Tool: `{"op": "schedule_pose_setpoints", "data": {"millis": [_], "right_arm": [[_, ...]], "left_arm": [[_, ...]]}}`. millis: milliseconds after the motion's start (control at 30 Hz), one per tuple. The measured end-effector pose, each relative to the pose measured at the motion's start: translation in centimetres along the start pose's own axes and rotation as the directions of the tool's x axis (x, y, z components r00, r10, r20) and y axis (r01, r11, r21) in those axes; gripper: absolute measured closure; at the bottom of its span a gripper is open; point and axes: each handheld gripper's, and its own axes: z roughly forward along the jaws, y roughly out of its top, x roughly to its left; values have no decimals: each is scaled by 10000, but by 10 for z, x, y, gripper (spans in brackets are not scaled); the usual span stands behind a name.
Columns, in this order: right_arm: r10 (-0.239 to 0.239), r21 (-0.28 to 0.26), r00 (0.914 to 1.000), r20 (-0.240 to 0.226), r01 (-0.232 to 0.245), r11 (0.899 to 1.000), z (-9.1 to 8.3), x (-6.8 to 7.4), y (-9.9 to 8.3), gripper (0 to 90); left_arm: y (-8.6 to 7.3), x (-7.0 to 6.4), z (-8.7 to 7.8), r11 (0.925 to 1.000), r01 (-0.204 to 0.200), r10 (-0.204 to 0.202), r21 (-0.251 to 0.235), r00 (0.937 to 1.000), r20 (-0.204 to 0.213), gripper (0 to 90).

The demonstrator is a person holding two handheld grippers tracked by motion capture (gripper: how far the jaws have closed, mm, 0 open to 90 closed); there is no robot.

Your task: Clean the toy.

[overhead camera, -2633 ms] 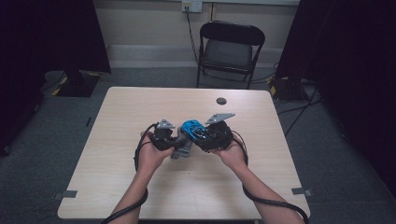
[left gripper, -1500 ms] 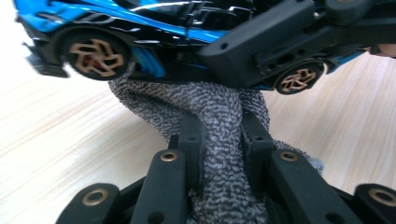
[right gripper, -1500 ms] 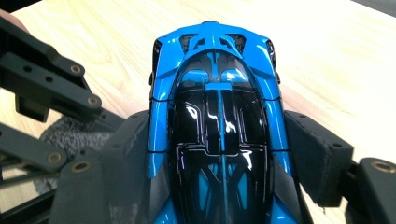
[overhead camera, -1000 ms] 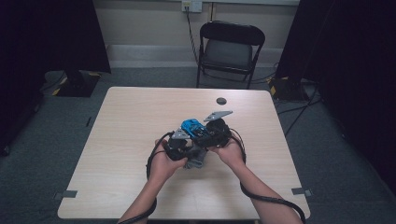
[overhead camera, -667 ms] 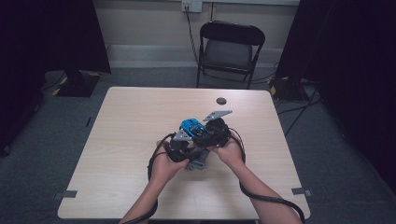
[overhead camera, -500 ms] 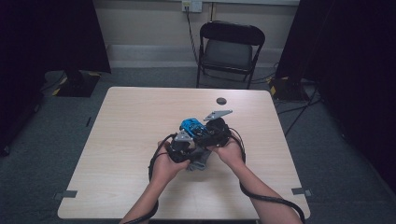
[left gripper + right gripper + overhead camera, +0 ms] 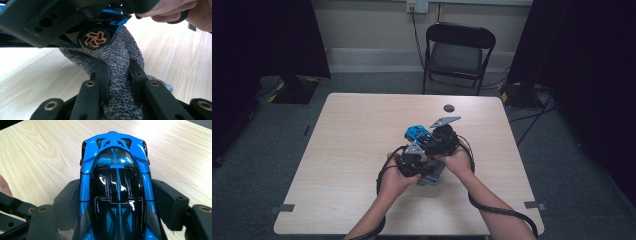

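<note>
Right tool (image 7: 117, 202) clamps the glossy blue-and-black toy car (image 7: 116, 182); left tool (image 7: 117, 75) pinches the speckled grey cloth (image 7: 112, 57) at the car's six o'clock; hard rubbing could twist it free

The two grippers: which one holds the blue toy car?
The right gripper: its jaws clamp the sides of the blue car. The left gripper instead pinches the grey cloth under the car's wheel.

- Toy car (image 7: 116, 190): tail cut off by the right gripper view's bottom edge.
- Grey cloth (image 7: 117, 82): lower part hidden behind left gripper (image 7: 117, 75) jaws.
</note>
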Motion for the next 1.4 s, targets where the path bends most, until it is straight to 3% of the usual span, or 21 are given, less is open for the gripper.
{"op": "schedule_pose_setpoints", "data": {"millis": [533,667,1067,1400], "right_arm": [[71,27,10000,-51,-70,10000,3,0,0,280],[168,-16,9998,-59,-168,9999,3,-5,-1,280],[340,-30,9994,107,-339,9994,1,-16,-2,280],[489,-15,9981,367,-488,9988,-11,-31,-10,280]], "left_arm": [[0,-8,4,9998,-196,196,26,9997,171,742],[0,-12,9,9998,-217,215,43,9986,489,740],[-3,-13,5,9978,-520,501,401,9976,479,740],[-12,4,-19,9983,-452,460,364,9987,-222,740]]}}
